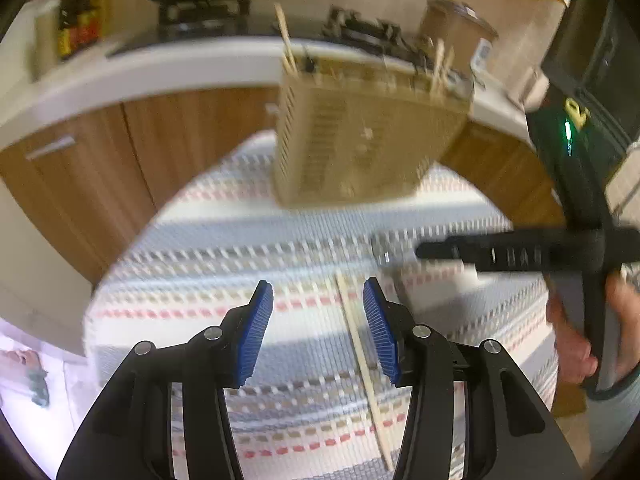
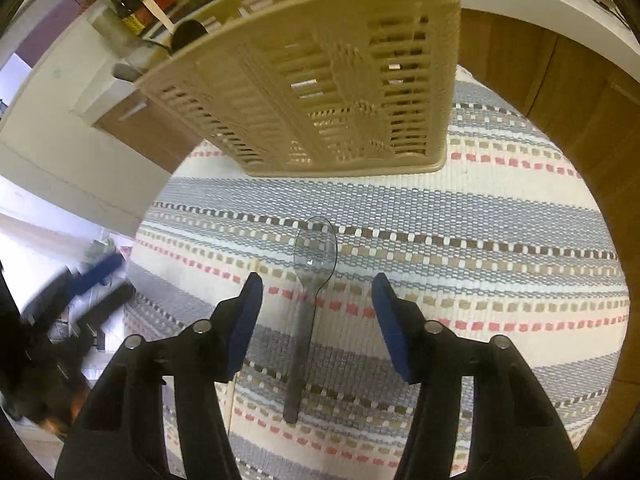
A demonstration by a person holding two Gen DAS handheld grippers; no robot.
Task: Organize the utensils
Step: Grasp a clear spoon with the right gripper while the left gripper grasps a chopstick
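Observation:
A beige slotted utensil basket [image 1: 356, 136] stands at the far side of a striped mat [image 1: 224, 248], with a few wooden sticks upright in it. It also shows in the right wrist view [image 2: 328, 80]. My left gripper [image 1: 318, 328] is open above the mat, and a wooden chopstick [image 1: 362, 364] lies on the mat between its fingers, close to the right one. My right gripper [image 2: 316, 320] is open over a clear plastic spoon [image 2: 306, 312], which lies on the mat between its fingers, bowl toward the basket. A chopstick end [image 2: 256, 266] shows beside the left finger.
The right gripper's black body [image 1: 560, 252] and the hand holding it reach in from the right in the left wrist view. Behind the mat run wooden cabinets [image 1: 120, 148] under a white counter [image 1: 160, 68] with a stove, a pan, bottles and a round container.

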